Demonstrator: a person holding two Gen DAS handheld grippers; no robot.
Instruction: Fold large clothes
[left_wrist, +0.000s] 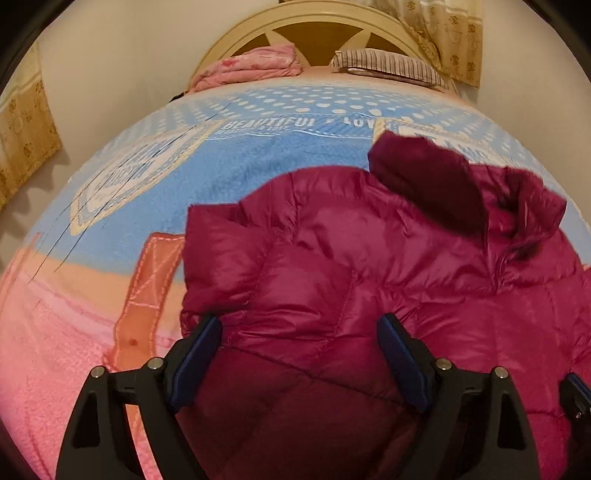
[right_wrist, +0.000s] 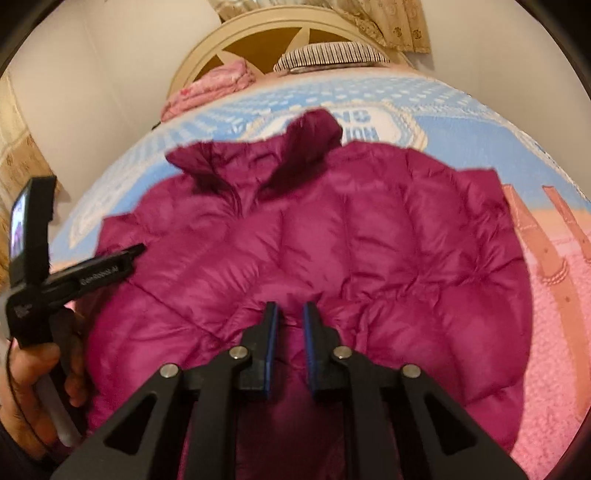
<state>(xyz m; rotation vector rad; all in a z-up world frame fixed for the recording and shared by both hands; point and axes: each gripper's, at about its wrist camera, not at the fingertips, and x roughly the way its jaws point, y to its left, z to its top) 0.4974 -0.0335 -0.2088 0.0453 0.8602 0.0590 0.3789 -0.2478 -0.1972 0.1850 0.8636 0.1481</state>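
A magenta puffer jacket lies spread on the blue-and-pink blanket of a bed, the left gripper held wide open over its lower part and the right gripper nearly closed, pinching a fold at the jacket's near edge.

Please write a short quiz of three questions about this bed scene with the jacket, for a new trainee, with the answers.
1. True or false: the left gripper has its jaws wide apart above the jacket.
2. What lies under the jacket? A) wooden floor B) blanket C) table
3. Fill in: the right gripper has its fingers nearly together over a fold of the ____.

Key: 1 true; 2 B; 3 jacket. Whether the right gripper truly pinches the fabric cannot be told.
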